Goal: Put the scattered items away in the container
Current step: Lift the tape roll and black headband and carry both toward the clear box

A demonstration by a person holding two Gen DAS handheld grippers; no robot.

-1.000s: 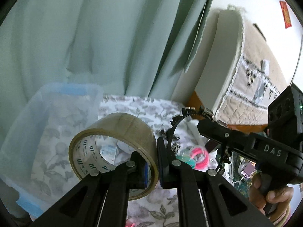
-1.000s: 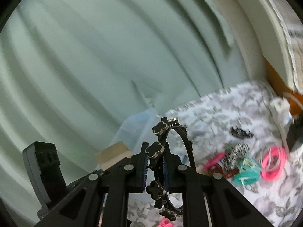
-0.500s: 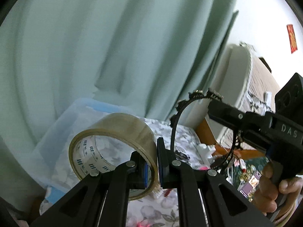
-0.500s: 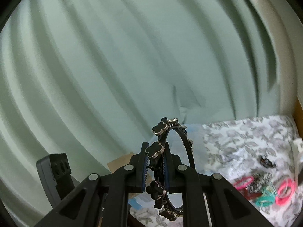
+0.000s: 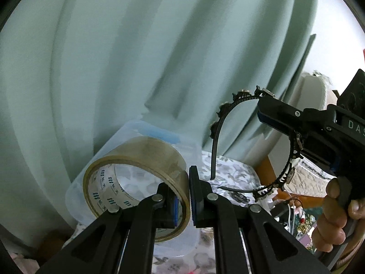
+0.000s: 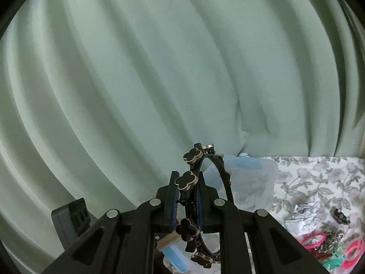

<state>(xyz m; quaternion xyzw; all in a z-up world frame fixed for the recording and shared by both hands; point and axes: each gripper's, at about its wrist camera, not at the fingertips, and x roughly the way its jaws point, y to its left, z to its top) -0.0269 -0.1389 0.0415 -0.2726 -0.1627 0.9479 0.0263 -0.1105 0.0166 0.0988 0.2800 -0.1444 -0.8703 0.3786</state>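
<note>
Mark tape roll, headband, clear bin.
tape roll [image 5: 146,150]: left wrist view, outer brown band.
headband [image 6: 186,181]: right wrist view, clover charm.
clear bin [image 6: 257,178]: right wrist view, near wall.

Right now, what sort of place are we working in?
Probably a lived-in home room: a pale green curtain, a floral tablecloth strewn with hair ties, and a fabric-covered appliance.
</note>
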